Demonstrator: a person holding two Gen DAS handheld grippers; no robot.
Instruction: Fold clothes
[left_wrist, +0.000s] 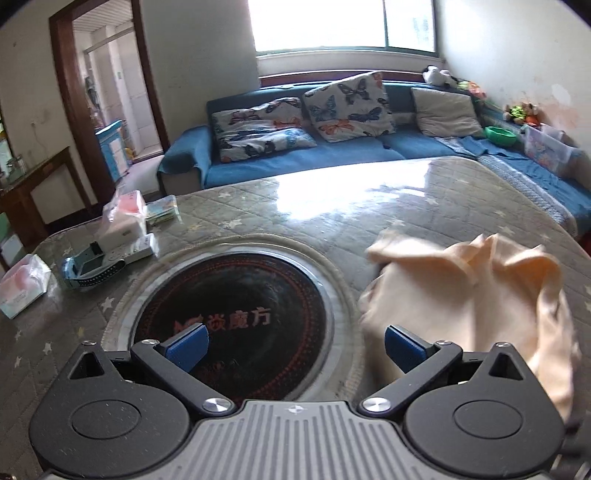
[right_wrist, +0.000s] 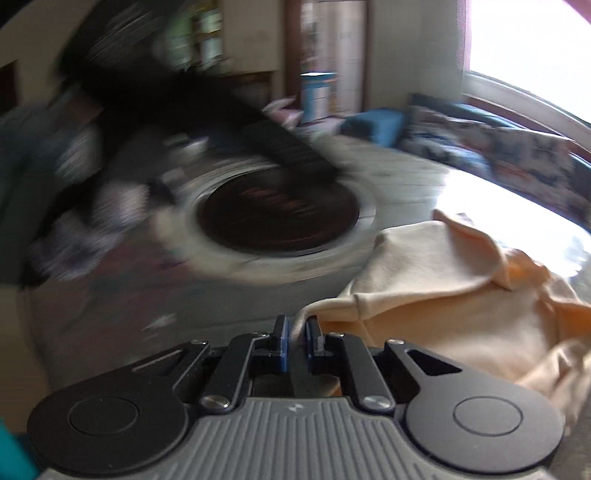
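Note:
A crumpled pale peach garment (left_wrist: 476, 299) lies bunched on the right side of the quilted table (left_wrist: 332, 206). My left gripper (left_wrist: 295, 349) is open and empty, its blue pads over the black round hotplate (left_wrist: 236, 314); the right pad is at the garment's left edge. In the right wrist view my right gripper (right_wrist: 295, 341) is shut on an edge of the garment (right_wrist: 443, 306), which trails away to the right. That view is motion-blurred, and the other gripper shows as a dark blur (right_wrist: 280, 144) above the hotplate (right_wrist: 277, 210).
Tissue packs (left_wrist: 125, 218), a box (left_wrist: 22, 291) and a blue gadget (left_wrist: 88, 264) sit at the table's left. A blue sofa (left_wrist: 295, 155) with butterfly cushions stands behind, under a bright window. A doorway is at the left.

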